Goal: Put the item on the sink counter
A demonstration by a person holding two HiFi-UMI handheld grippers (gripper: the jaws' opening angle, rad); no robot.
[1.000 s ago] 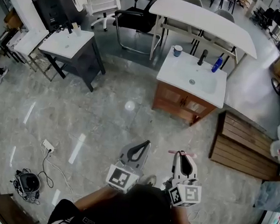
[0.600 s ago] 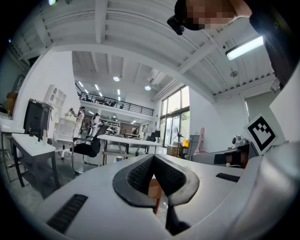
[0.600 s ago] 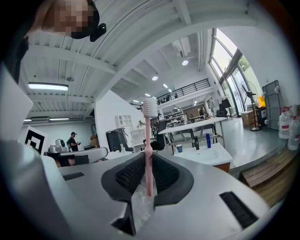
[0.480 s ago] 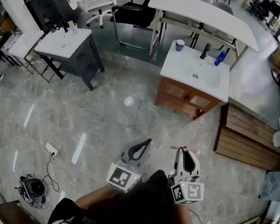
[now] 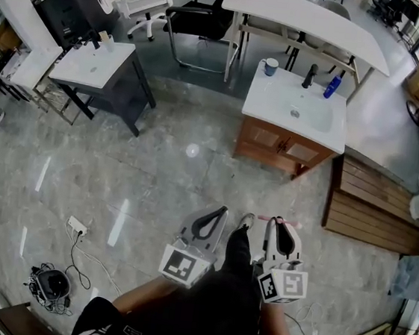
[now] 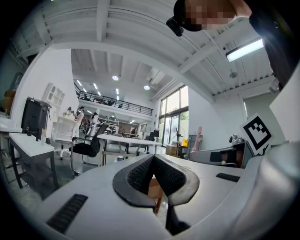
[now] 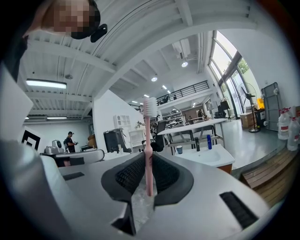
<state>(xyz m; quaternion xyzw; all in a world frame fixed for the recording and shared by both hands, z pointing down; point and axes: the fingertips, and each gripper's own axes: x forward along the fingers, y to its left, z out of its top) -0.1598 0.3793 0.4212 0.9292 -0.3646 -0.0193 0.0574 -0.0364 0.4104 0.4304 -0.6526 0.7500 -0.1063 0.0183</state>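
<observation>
Grey marble floor (image 5: 140,185), glossy, open between the person and the furniture. Long white table (image 5: 309,20), far side, with a black office chair (image 5: 200,15) at its left end. Slatted wooden platform (image 5: 370,207), on the floor to the right. Sink counter (image 5: 273,103): white top with basin on a brown wooden cabinet, just before the table; it carries a blue mug (image 5: 270,66), a black tap (image 5: 309,75) and a blue bottle (image 5: 333,85) along its back edge. Second white-topped washstand (image 5: 93,63) on a dark base, to the left. Left gripper (image 5: 211,217): held low and level, pointing forward; its cube shows a black-and-white square marker; jaws pressed together at the tips on nothing. Right gripper (image 5: 282,225): beside it, same pose, marker cube likewise; jaws pinched on the handle of a pink toothbrush (image 7: 148,140), upright with white bristles uppermost, well apart from the sink counter. The person's leg and shoe (image 5: 244,223) stand between the two grippers. White power strip (image 5: 75,223) with cord, on the floor at left.
</observation>
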